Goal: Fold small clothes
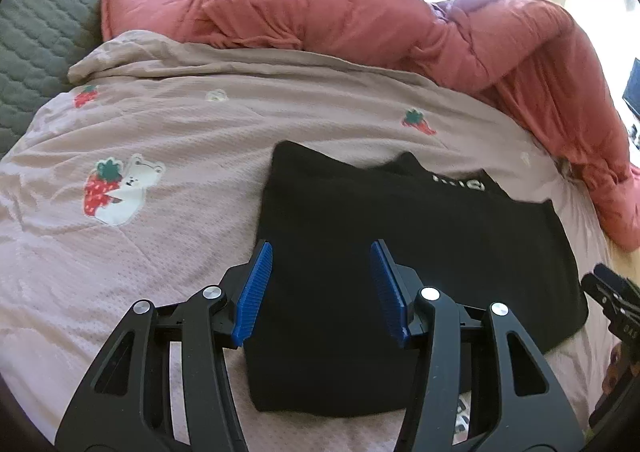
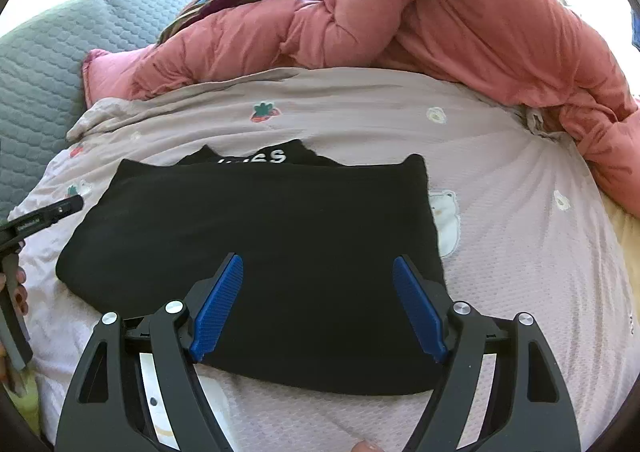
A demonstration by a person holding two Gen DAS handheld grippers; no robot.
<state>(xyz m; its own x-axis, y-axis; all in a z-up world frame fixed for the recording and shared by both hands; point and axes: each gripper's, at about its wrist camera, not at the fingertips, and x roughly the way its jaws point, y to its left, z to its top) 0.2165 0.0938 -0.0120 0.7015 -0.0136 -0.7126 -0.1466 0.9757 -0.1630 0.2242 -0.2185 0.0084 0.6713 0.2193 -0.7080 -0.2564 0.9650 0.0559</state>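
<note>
Soft pink blanket holds the folded black top. Both tongs, left tongs and right tongs, hang open and empty; a careless nudge could undo it.

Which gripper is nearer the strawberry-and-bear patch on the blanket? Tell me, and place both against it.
Left. The left gripper hangs over the black garment's edge beside the strawberry-and-bear patch. The right gripper is over the garment's far side, away from it.
</note>
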